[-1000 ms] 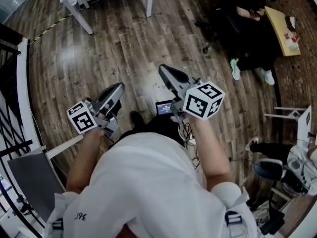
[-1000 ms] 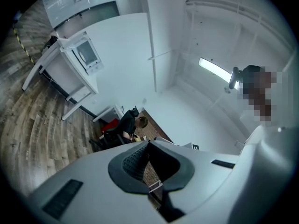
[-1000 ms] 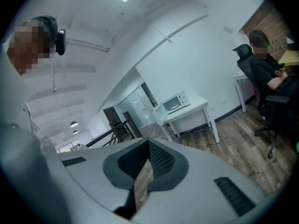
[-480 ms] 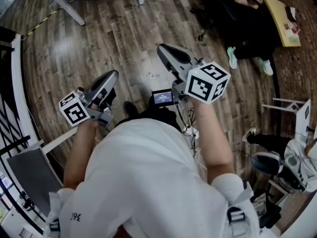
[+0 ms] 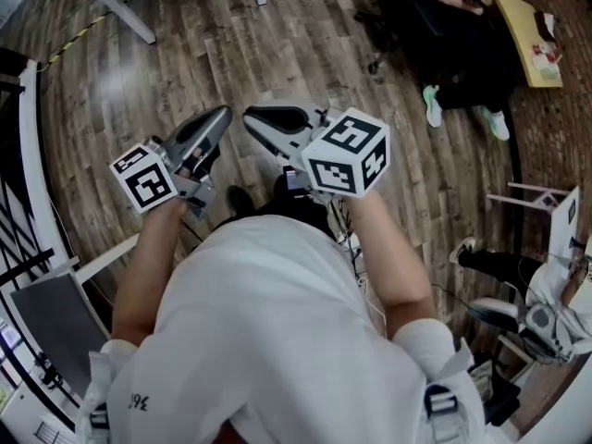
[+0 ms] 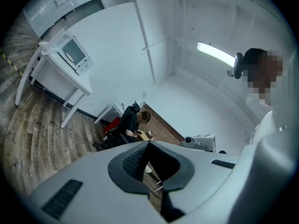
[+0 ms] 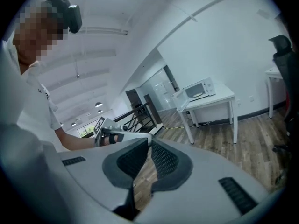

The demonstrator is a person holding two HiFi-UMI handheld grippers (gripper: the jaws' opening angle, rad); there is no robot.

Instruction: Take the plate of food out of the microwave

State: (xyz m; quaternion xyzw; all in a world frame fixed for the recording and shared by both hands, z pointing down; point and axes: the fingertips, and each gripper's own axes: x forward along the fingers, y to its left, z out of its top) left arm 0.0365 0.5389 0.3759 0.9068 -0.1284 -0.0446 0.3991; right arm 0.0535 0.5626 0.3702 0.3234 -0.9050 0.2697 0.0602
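**Microwave well off – both grippers empty, neither aimed at it**

The left gripper (image 5: 224,113) is held level in front of the person's chest, over the wooden floor (image 5: 277,44). Its long axis runs toward two o'clock in the head view, and its jaws are closed with nothing between them. In the left gripper view the microwave (image 6: 71,54) stands on a white table (image 6: 70,80) at about ten o'clock from the jaw tips, well apart across open floor.

The plate of food cannot be made out. It is presumably inside the microwave, which is too small in either gripper view to show its contents.

The right gripper (image 5: 250,116) lies across the body, its long axis toward ten o'clock, so its tips sit just beside the left gripper's. Its jaws have just been opening, but only by a sliver – the tips look practically closed and hold nothing. In the right gripper view the microwave sits at about one o'clock.

Neither hand looks clearly nearer. I judge that the coming move is to walk to the table and square a gripper to the microwave.
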